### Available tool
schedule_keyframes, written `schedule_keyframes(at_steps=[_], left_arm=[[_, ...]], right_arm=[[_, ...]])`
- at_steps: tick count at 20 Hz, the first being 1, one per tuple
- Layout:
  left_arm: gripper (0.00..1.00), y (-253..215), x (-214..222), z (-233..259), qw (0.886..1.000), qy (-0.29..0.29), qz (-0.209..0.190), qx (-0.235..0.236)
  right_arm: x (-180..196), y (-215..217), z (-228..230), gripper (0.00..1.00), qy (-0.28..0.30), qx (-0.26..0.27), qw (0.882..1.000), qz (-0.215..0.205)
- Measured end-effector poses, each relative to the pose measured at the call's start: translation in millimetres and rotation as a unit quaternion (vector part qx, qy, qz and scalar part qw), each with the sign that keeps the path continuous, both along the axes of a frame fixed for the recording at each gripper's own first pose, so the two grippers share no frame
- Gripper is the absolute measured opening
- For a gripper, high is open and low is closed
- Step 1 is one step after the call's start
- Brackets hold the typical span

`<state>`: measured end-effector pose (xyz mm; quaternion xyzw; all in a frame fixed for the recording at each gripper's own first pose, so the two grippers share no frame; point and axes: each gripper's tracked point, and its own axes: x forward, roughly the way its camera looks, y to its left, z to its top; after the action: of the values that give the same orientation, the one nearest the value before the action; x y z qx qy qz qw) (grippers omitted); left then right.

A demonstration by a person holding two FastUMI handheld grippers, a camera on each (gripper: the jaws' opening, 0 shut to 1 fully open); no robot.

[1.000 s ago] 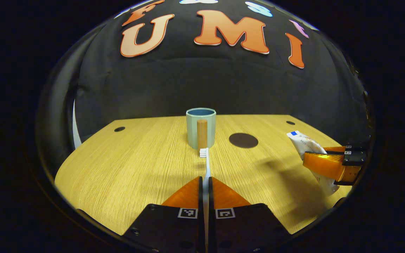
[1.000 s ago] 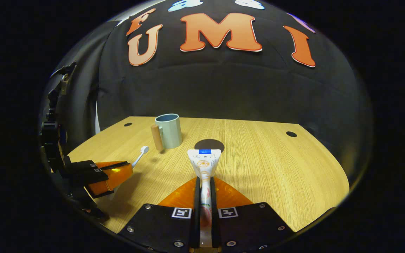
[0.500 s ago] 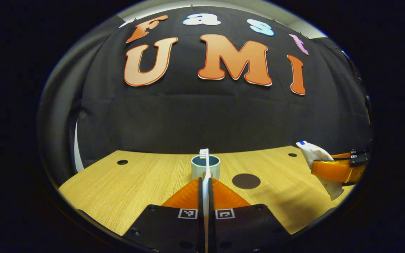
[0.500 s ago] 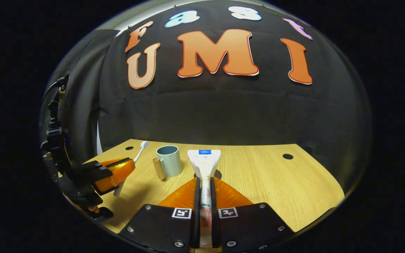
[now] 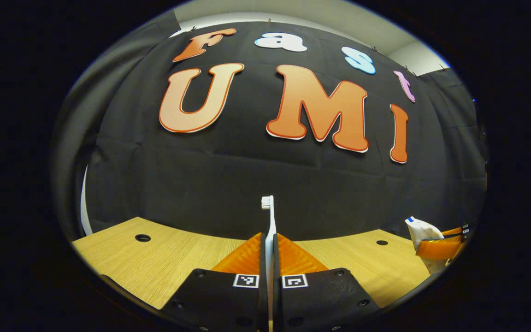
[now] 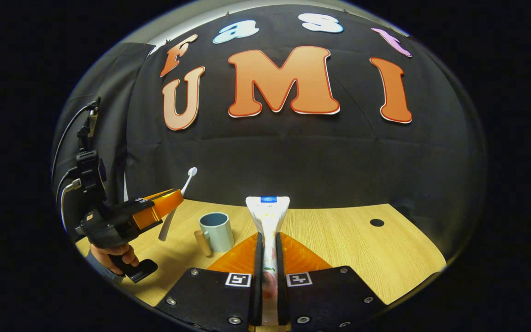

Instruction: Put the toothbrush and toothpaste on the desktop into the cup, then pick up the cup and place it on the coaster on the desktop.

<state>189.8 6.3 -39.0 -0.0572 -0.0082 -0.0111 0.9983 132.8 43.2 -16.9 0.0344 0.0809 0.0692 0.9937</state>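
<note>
My left gripper (image 5: pixel 268 240) is shut on a white toothbrush (image 5: pixel 269 216) whose bristle head points up and forward, high over the wooden desktop (image 5: pixel 173 263). In the right gripper view that same left gripper (image 6: pixel 168 203) is raised at the left with the toothbrush (image 6: pixel 183 186) tilted up, a hand (image 6: pixel 111 256) under it. My right gripper (image 6: pixel 268 240) is shut on a white toothpaste tube (image 6: pixel 268 214), its flat end forward. The pale blue-green cup (image 6: pixel 217 230) with a wooden handle (image 6: pixel 202 243) stands on the desktop below and between both grippers. In the left gripper view the right gripper (image 5: pixel 438 249) holds the tube (image 5: pixel 422 229) at the far right.
The desktop (image 6: pixel 362 258) has small round holes at its back corners (image 5: pixel 143 238) (image 6: pixel 376 222). The black cloth wall rises right behind the table's far edge.
Both grippers have risen with their loads. The left gripper tilted upward, so the cup and dark coaster dropped out of its view. The toothbrush now stands higher above the cup.
</note>
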Motion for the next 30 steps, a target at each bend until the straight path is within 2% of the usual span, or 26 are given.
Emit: schedule_keyframes(at_steps=[6,13,20,24,30], left_arm=[[0.04,4.0,50.0,22.8,0.999,-0.039,-0.027,-0.013],[0.04,-6.3,91.1,20.5,0.996,-0.046,-0.08,-0.009],[0.04,-5.9,122.7,-24.8,0.992,0.0,-0.123,-0.033],[0.03,-4.9,131.9,-43.9,0.99,0.008,-0.132,-0.036],[0.04,-8.6,134.7,-67.0,0.987,0.025,-0.149,-0.052]], right_arm=[[27.7,-6.1,21.2,0.13,-0.027,0.011,1.0,-0.005],[57.9,-3.8,38.0,0.13,-0.045,0.016,0.999,0.008],[68.4,22.7,54.7,0.13,-0.077,0.007,0.996,0.041],[78.3,38.6,54.8,0.13,-0.076,0.015,0.995,0.059],[81.5,41.7,49.0,0.13,-0.072,0.025,0.995,0.065]])
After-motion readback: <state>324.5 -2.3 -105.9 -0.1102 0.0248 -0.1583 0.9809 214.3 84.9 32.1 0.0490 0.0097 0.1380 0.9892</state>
